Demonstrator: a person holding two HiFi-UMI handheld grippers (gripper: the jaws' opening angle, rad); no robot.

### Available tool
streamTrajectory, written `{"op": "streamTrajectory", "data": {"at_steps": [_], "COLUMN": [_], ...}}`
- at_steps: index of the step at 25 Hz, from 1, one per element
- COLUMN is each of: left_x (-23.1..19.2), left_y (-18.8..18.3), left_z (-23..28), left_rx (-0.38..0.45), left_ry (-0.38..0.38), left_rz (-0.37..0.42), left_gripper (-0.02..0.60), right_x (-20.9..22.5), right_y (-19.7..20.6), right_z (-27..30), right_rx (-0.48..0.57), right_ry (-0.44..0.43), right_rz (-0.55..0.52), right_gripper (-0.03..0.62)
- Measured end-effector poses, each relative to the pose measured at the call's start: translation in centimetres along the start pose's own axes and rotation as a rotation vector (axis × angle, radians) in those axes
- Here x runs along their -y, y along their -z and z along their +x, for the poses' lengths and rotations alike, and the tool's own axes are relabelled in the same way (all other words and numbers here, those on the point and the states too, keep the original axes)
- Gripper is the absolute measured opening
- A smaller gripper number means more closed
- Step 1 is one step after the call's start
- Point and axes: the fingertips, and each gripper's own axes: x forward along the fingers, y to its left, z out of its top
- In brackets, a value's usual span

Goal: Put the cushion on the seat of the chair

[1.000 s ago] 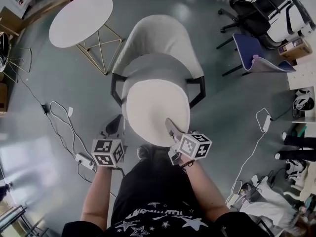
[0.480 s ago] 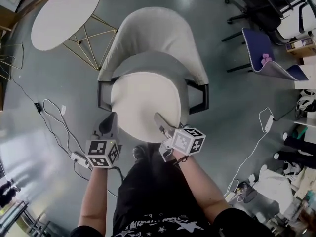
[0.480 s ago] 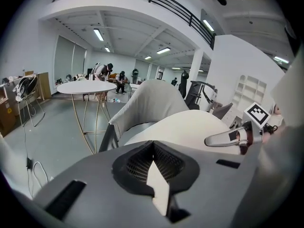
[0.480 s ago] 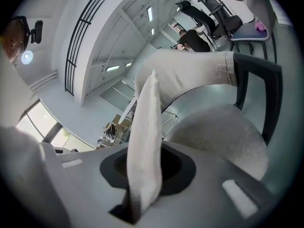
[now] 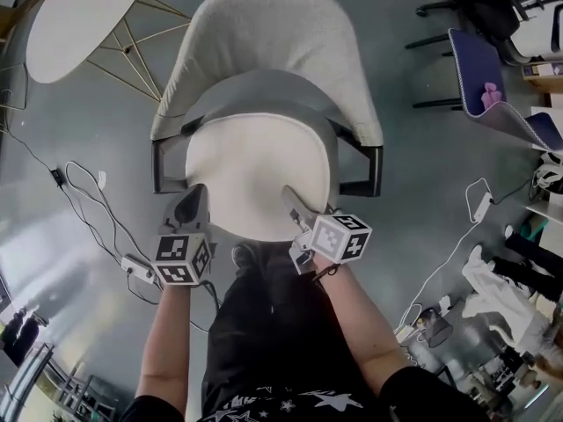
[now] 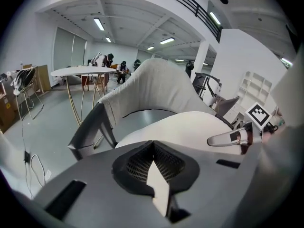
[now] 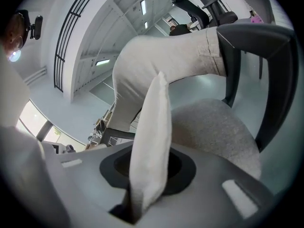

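Left gripper (image 5: 197, 193) and right gripper (image 5: 288, 196): fingers nearly shut, each pinching the near edge of the white cushion (image 5: 255, 170). I hold it at two points so it spreads flat instead of folding. The cushion sits over the grey seat (image 5: 264, 95) of the chair (image 5: 264, 33), far edge toward the backrest. Whether it touches the seat, I cannot tell. Judgement: lower level, centre between the armrests (image 5: 376, 161), release.

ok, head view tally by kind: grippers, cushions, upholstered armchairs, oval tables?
grippers: 2, the left gripper and the right gripper
cushion: 1
armchair: 1
table: 1
total: 5
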Motion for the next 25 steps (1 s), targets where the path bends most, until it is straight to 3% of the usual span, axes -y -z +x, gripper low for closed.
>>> {"op": "streamTrajectory", "data": {"at_steps": [8,16,25], "left_x": [1.9,2.7,3.1], "left_y": [1.9,2.7,4.0], "left_z": [2.9,5.1,6.8], "left_rx": [-0.073,-0.108,-0.144], "left_ry": [0.046,0.063,0.076], "left_rz": [0.015,0.022,0.042], "left_gripper": [0.009,0.009,0.009], "right_x": [5.9,10.1,13.6], "right_y": [0.3,0.7,0.8], "right_z": [1.1,2.0,2.3], "right_rx": [-0.058,-0.084,-0.12], "right_ry": [0.109,0.189,0.351], "right_rz": [-0.029,0.015,-0.147], "right_gripper": [0.095,0.233,0.344]}}
